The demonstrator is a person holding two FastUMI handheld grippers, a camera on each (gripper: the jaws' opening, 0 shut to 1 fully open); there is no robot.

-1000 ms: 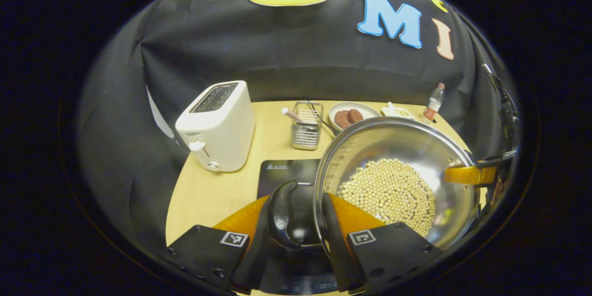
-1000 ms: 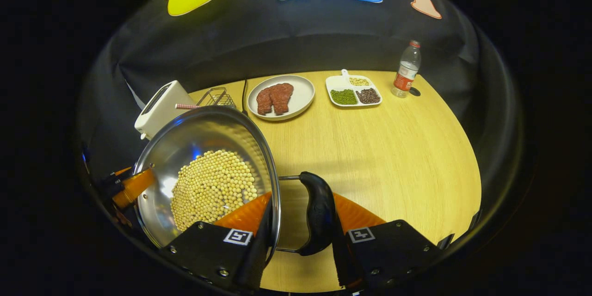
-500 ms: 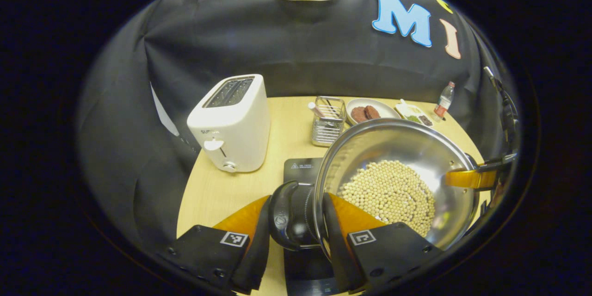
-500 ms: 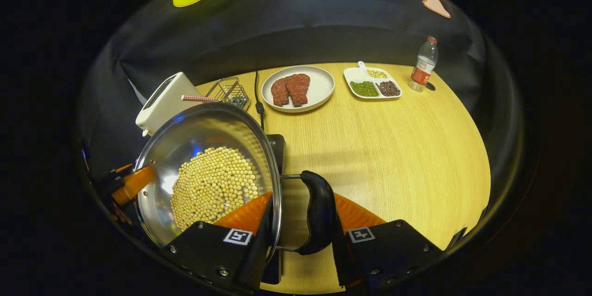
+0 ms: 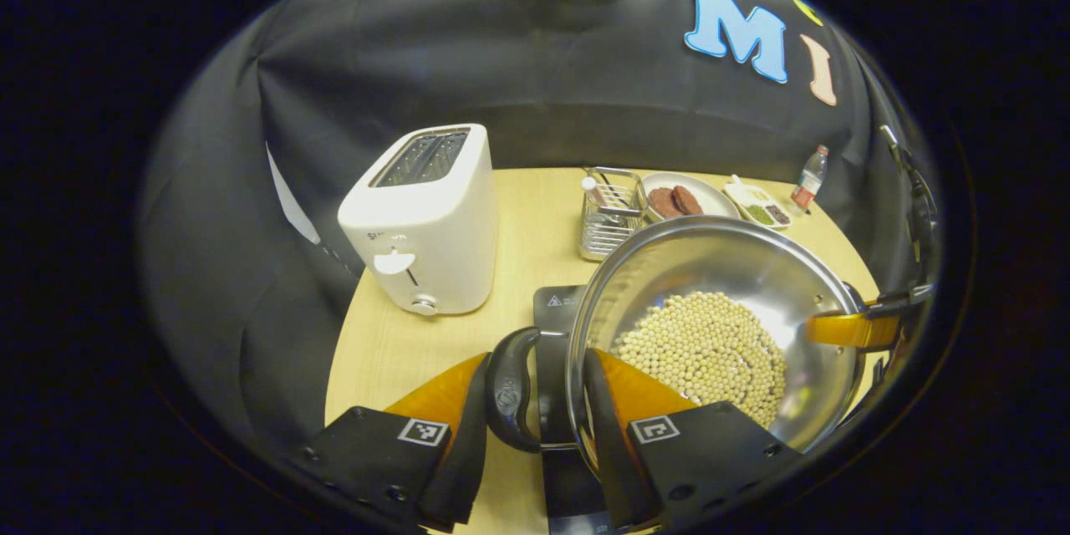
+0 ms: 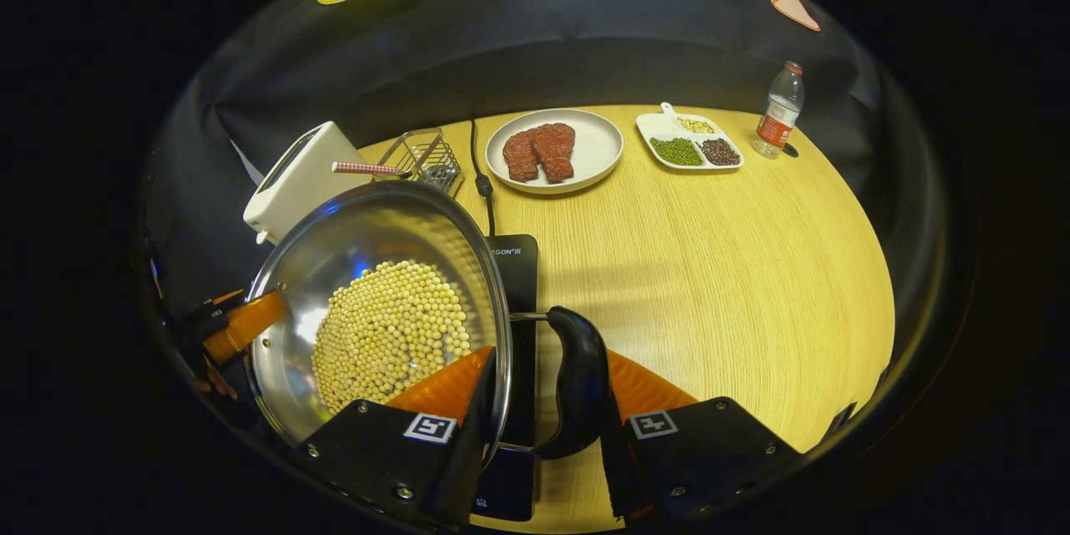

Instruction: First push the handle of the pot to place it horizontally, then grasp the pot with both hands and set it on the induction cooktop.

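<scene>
The steel pot (image 5: 710, 255), part filled with pale beans (image 5: 706, 347), sits over the black induction cooktop (image 5: 554, 305); whether it touches it I cannot tell. My left gripper (image 5: 535, 372) is shut on the pot's black left handle (image 5: 508, 389), one finger outside the handle and the other inside the rim. In the right gripper view, my right gripper (image 6: 543, 372) is shut the same way on the right handle (image 6: 578, 384) of the pot (image 6: 376, 238). The cooktop (image 6: 514, 267) shows beside the rim. Each gripper shows across the pot in the other's view.
A white toaster (image 5: 422, 221) stands left of the cooktop, a wire rack (image 5: 608, 213) behind it. A plate of meat (image 6: 556, 150), a divided dish (image 6: 690, 146) and a bottle (image 6: 777, 113) stand at the back. The cooktop's cord (image 6: 481, 175) runs back.
Both grippers carried the pot leftward and toward the near edge. The cooktop, earlier showing only left of the pot, now shows beside both handles. Both grips are unchanged.
</scene>
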